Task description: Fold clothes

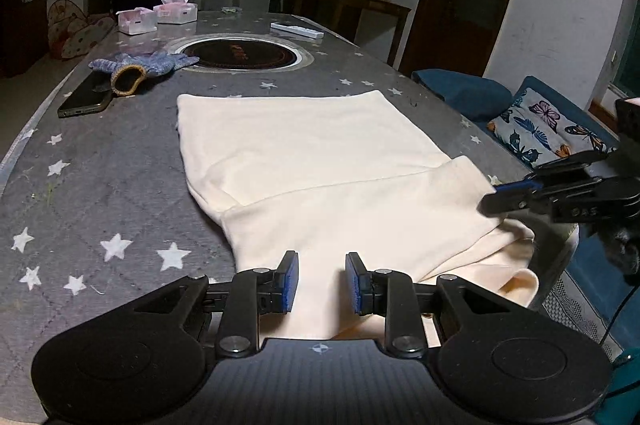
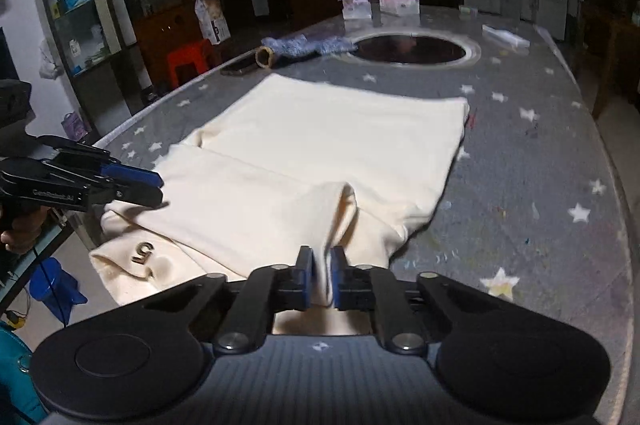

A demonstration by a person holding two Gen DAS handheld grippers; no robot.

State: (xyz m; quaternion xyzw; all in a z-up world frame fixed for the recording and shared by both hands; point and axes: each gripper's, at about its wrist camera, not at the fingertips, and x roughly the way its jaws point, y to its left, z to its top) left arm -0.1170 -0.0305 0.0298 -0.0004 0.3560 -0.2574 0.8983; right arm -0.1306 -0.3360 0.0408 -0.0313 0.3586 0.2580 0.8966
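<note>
Starred table (image 2: 540, 161), cream garment (image 2: 340, 145) edge in right hand-held gripper (image 2: 321, 275)

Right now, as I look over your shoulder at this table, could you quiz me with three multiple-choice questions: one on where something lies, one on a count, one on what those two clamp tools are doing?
1. Where does the phone lie?
A. beside the knitted glove
B. on the garment
C. inside the round cooktop

2. How many tissue boxes stand at the table's far end?
A. one
B. two
C. four

3. What is the right gripper doing?
A. hanging open over bare table
B. shut on a fold of the cream garment
C. holding the glove

Answers:
1. A: the phone touches the glove's cuff.
2. B: tissue boxes sit side by side.
3. B: cream garment cloth is pinched between its pads, while the left gripper stands open.
</note>
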